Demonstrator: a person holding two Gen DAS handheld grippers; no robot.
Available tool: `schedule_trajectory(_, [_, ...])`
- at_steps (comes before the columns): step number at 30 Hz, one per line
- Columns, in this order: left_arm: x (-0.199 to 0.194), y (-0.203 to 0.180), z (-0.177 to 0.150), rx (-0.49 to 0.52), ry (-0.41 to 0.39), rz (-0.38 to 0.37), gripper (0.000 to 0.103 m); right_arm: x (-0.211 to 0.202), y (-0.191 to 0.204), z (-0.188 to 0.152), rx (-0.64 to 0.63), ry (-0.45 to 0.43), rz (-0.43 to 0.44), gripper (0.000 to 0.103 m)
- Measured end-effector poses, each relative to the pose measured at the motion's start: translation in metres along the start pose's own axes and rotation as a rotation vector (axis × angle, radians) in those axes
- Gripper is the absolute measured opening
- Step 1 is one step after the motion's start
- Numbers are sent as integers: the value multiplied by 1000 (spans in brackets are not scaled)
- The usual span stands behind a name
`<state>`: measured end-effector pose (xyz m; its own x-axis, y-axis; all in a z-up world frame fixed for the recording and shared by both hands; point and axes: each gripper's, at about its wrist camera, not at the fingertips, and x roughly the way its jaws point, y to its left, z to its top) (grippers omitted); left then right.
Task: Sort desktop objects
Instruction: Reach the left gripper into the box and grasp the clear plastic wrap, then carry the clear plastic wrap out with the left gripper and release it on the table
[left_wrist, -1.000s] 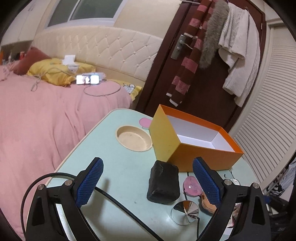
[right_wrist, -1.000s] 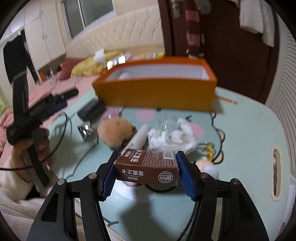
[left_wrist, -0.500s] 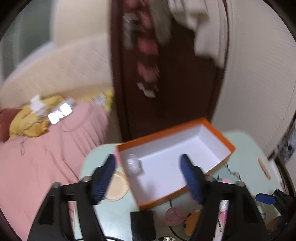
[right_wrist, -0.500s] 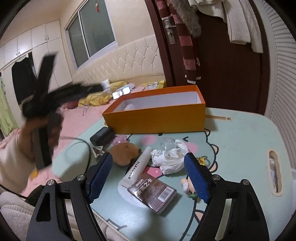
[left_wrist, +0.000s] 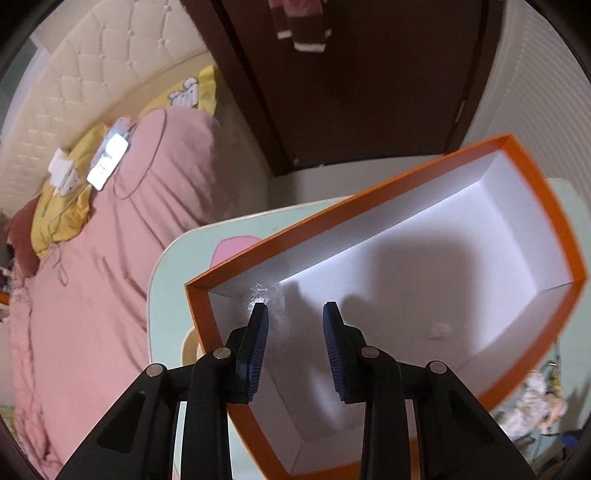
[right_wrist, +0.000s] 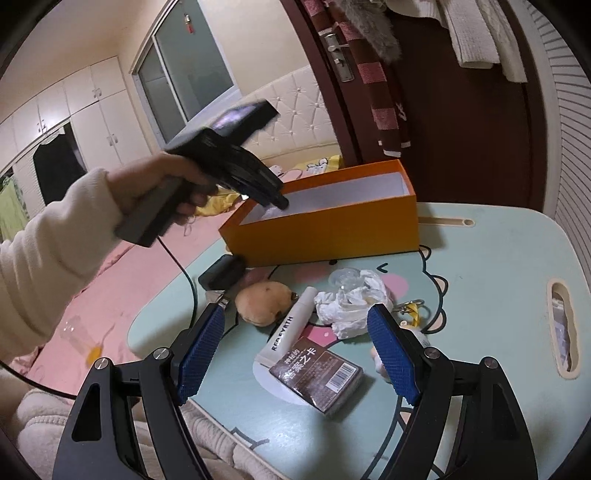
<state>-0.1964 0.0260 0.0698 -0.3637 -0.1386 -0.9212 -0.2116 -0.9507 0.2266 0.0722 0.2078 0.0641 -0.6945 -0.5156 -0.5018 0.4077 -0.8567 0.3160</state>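
Bedroom surroundings frame a mint-green cartoon-printed table (right_wrist: 498, 280), with a pink-covered bed (left_wrist: 122, 236) beyond it at 9 o'clock and a dark door behind. An orange box (right_wrist: 332, 229) with a white interior is set at the table's far side, its long axis running from 8 to 2 o'clock in the right wrist view. The left gripper (left_wrist: 295, 314) is pointed steeply down into the box's near-left end; its jaws are closing with nothing seen between them, a clear crinkled piece (left_wrist: 264, 295) lying just beyond the left pad at 12 o'clock.

The right gripper (right_wrist: 295, 343) is held with its fingers wide apart and empty above the unsorted items. A brown printed packet (right_wrist: 317, 373) lies directly between its pads, a white tube (right_wrist: 291, 328) just past it at 12 o'clock, its long axis running from 7 to 1 o'clock. A crumpled tissue (right_wrist: 354, 306) and a tan plush toy (right_wrist: 264, 301) are further ahead. The right hand is judged nearer to the packet.
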Motion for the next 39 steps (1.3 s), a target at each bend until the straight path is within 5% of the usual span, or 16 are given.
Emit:
schedule_trajectory(10, [8,-8,1,51,-53,114,34,-3,-11,3,73,1,38,80])
schedule_trajectory(14, [20,-22,-2,120,-29,182,53,-1,-13,2,90,11,45,80])
schedule_trajectory(16, [22,-25,-3,135,-46,202,49,-1,-13,2,92,14,51,80])
schedule_trajectory(18, [19,-20,-3,146,-66,252,12,-2,-12,2,87,12,52,80])
schedule_trajectory(19, [17,-17,-2,150,-76,272,13,-3,-12,2,87,13,53,80])
schedule_trajectory(29, [-51,20,-16,13,-212,-82,13,-1,-14,2,91,16,60,80])
schedule_trajectory(33, [-93,14,-51,42,-286,-147,13,1,-16,2,100,25,60,80])
schedule_trajectory(39, [-103,8,-116,29,-281,-265,13,0,-17,2,106,15,47,80])
